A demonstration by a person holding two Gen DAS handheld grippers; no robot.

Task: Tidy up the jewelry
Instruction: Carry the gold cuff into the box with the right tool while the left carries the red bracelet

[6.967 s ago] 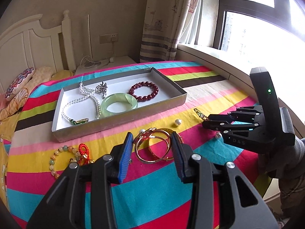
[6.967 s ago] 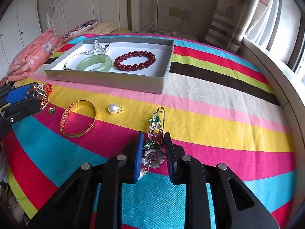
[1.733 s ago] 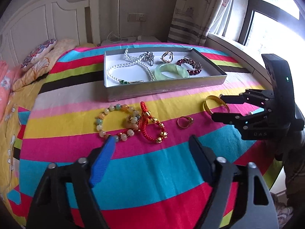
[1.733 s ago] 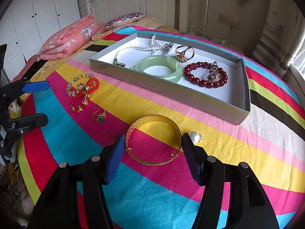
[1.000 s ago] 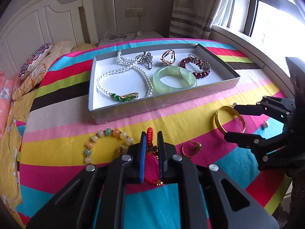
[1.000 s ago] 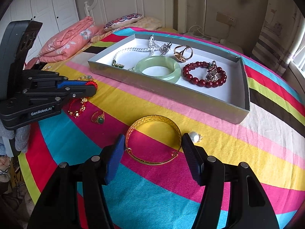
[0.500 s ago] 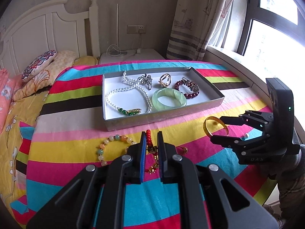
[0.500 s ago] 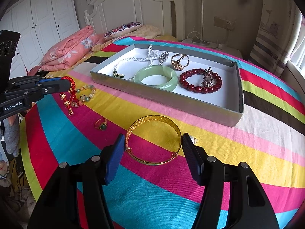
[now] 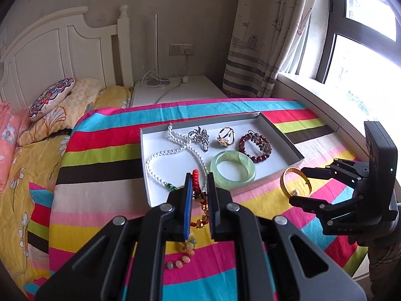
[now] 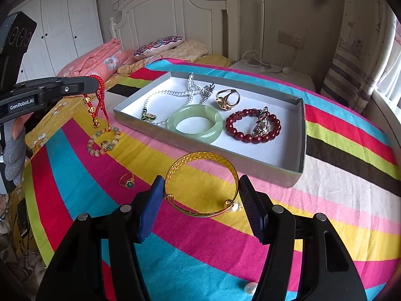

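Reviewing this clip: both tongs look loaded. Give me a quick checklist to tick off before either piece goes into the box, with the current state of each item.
1. Left tongs clamped on the red cord bracelet: ok.
2. Red cord bracelet lifted off the cloth: ok, it dangles freely.
3. Beaded bracelet not snagged on the red cord: cannot tell, they overlap in both views.
4. Right tongs holding the gold bangle: ok, raised and tilted between the pads.
5. Free white floor in the box: ok, bare near its right end.
6. Loose pearl clear of the bangle: cannot tell.
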